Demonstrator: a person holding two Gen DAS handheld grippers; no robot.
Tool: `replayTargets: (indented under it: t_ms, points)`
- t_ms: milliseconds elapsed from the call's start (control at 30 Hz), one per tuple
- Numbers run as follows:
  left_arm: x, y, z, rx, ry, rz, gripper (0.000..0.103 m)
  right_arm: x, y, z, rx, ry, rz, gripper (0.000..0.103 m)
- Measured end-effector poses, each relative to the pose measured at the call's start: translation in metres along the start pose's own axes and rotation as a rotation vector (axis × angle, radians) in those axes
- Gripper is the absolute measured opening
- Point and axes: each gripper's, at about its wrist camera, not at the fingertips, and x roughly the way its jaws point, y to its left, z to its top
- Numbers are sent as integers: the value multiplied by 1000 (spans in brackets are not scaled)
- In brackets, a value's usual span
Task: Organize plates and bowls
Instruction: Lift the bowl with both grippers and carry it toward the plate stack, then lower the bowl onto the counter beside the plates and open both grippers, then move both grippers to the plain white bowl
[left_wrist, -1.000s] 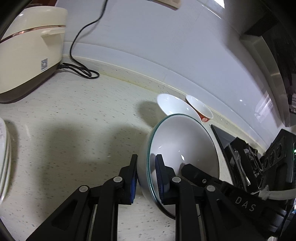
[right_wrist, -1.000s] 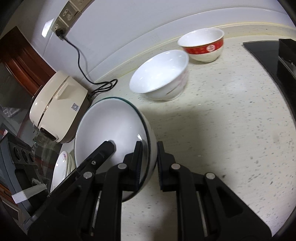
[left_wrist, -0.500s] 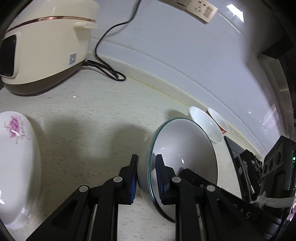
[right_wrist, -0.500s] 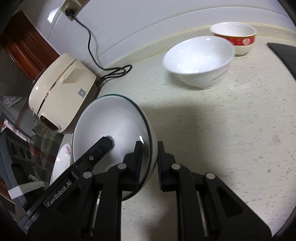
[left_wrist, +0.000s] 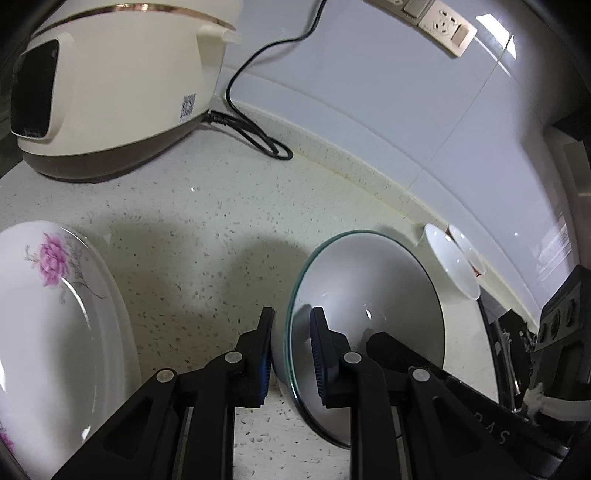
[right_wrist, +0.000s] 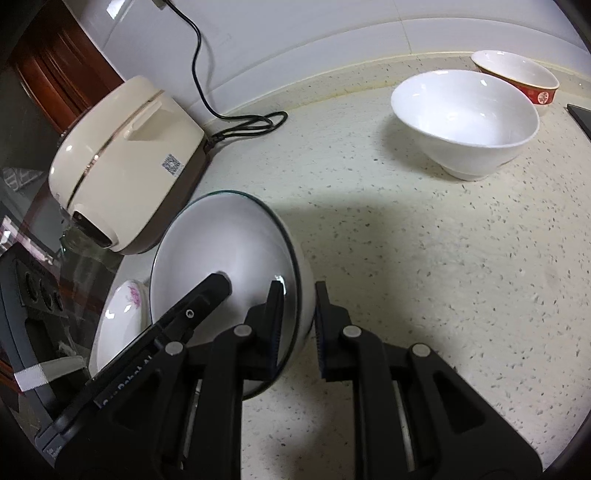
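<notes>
Both tongs are pinching the same bowl (left_wrist: 369, 295), a white one with a thin green-edged rim, held tilted above the counter (left_wrist: 207, 236) in the lower middle of both wrist views. The left gripper (left_wrist: 291, 343) is clamping the rim with one finger inside and one outside; the right gripper (right_wrist: 299, 325) is doing the same on the opposite side of the rim.

The bowl looks glazed and stiff, so it is probably slick under the pads and likely to chip or shatter if dropped. Weight seems moderate, and sharing it between two rim grips is keeping it from swinging. The rim is the sensible place to hold, since the curved wall offers nothing to pinch.

A flowered plate (left_wrist: 55, 314) is sitting at the lower left of the left view. A plain white bowl (right_wrist: 465, 122) and a red-banded bowl (right_wrist: 517, 77) are standing at the upper right of the right view, near the wall, and a rice cooker (right_wrist: 122, 162) is at the upper left.
</notes>
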Motion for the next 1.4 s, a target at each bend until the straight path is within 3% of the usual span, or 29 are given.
replayTargets:
  t_ms: [200, 300, 367, 467, 533, 600, 667, 767, 867, 967, 1067, 1200, 1300, 1400]
  points:
    - [6, -8, -2, 32, -1, 26, 22, 0, -9, 1, 22, -3, 6, 19]
    - [4, -13, -2, 61, -37, 69, 29, -1, -10, 5, 25, -7, 30, 22]
    - [2, -15, -2, 74, -58, 95, 43, -3, -9, 8, 11, -5, 33, 26]
    - [0, -17, -3, 85, -74, 110, 49, -7, -9, 16, -19, -1, 29, 27]
    - [0, -20, -5, 98, -81, 130, 54, -12, -11, 21, -41, 2, 24, 31]
    - [-2, -25, -6, 112, -95, 147, 58, -20, -15, 28, -61, -6, 35, 44]
    - [-7, -29, -7, 125, -120, 157, 63, -34, -27, 36, -51, -48, 63, 50]
    - [-13, -32, -7, 137, -159, 186, 75, -52, -47, 45, -13, -113, 107, 51]
    - [-20, -34, -8, 137, -206, 203, 76, -72, -73, 48, 34, -209, 165, 51]
    - [-35, -38, -14, 154, -272, 230, 76, -81, -96, 47, 94, -274, 155, 52]
    - [-53, -49, -13, 166, -330, 208, 84, -93, -122, 50, 190, -320, 40, 54]
    - [-64, -79, 2, 191, -333, 136, 85, -102, -142, 53, 253, -365, -62, 58]
    - [-58, -100, 18, 192, -295, 88, 87, -89, -148, 61, 281, -336, -41, 58]
    - [-39, -122, 38, 190, -260, 88, 87, -68, -139, 72, 276, -308, -32, 58]
